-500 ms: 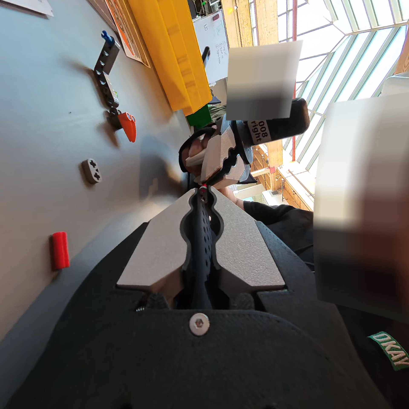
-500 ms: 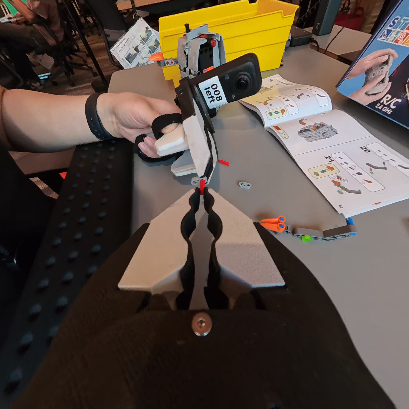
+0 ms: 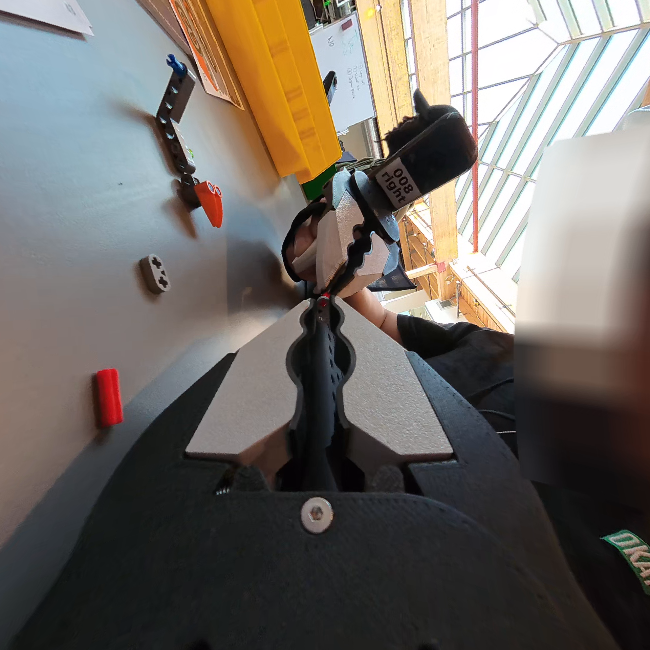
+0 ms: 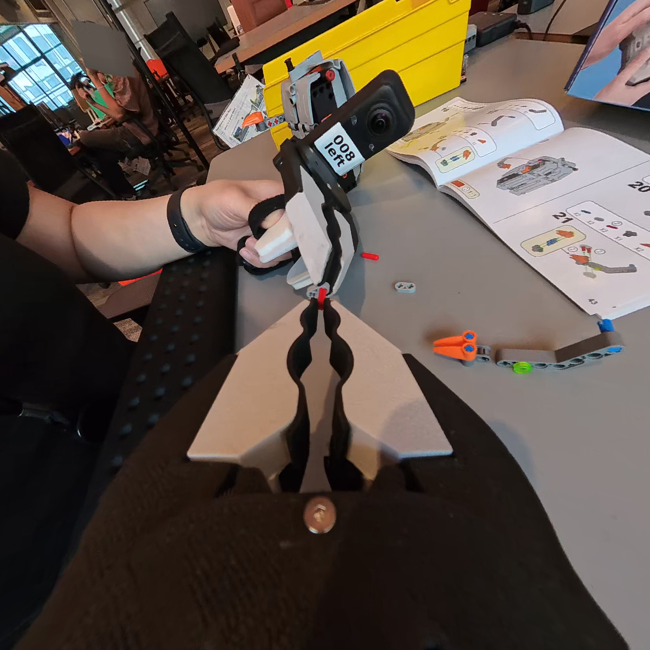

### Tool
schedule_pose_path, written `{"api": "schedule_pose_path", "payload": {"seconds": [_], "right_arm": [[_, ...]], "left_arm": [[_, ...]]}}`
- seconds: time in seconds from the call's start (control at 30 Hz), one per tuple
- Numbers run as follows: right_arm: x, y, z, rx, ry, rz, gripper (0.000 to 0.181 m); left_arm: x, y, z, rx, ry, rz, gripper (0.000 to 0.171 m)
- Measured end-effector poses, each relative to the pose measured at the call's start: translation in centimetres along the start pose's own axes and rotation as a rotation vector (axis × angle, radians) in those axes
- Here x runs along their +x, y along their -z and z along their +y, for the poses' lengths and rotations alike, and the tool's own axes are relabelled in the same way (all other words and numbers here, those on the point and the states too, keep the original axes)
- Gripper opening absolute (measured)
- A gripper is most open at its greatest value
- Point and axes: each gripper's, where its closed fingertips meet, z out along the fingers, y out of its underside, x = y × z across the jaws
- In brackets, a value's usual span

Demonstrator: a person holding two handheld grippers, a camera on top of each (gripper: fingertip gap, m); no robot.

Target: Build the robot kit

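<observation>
While both claws meet tip to tip above the table edge, a red pin (image 4: 320, 301) sits pinched at the very tip of the right gripper (image 4: 319, 305), jaws nearly closed on it, only a sliver of gap further back. Pin stands roughly upright, its upper end touching or entering a small grey piece (image 4: 312, 291) held in the tip of the left gripper (image 4: 322, 286), whose jaws are also drawn together on that piece. Can't tell how far the pin is seated. In the left wrist view the same junction shows as a red speck (image 3: 323, 301) betw. the left gripper (image 3: 322, 307) tips and the right gripper (image 3: 329, 290) opposite; detail too small there.

Tip-only grip looks deliberate: leaves most of the pin bare so it can mate w/ the grey piece. Both held clear of the table (image 4: 457, 439), probably for alignment room.

Around: another red pin (image 4: 370, 256) lies just behind the left gripper; small grey link (image 4: 405, 286) near it. Orange cones (image 4: 455, 345) joined to a bent grey beam (image 4: 559, 357) lie to the right, well apart. Open instruction booklet (image 4: 527, 197) beyond, yellow bin (image 4: 387, 52) at back, part-built grey model (image 4: 313, 95) in front of it.
</observation>
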Motion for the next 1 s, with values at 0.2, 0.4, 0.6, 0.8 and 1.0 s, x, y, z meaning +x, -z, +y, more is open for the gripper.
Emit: {"api": "schedule_pose_path", "payload": {"seconds": [0.2, 0.4, 0.6, 0.8, 1.0], "right_arm": [[0.1, -0.1, -0.5, 0.031, 0.002, 0.013, 0.003], [0.4, 0.1, -1.3, 0.074, 0.033, 0.056, 0.003], [0.8, 0.4, -2.3, 0.119, 0.046, 0.113, 0.003], [0.9, 0.3, -2.2, 0.12, 0.029, 0.102, 0.003], [0.2, 0.3, -1.7, 0.104, -0.009, 0.006, 0.003]], "left_arm": [[0.1, 0.2, -0.4, 0.031, 0.043, 0.033, 0.005], [0.6, 0.3, -1.2, 0.096, 0.083, 0.085, 0.004], [1.1, 0.3, -2.1, 0.158, 0.083, 0.095, 0.004], [0.8, 0.3, -2.2, 0.166, 0.085, 0.087, 0.005], [1.0, 0.1, -1.4, 0.103, 0.065, 0.089, 0.004]]}}
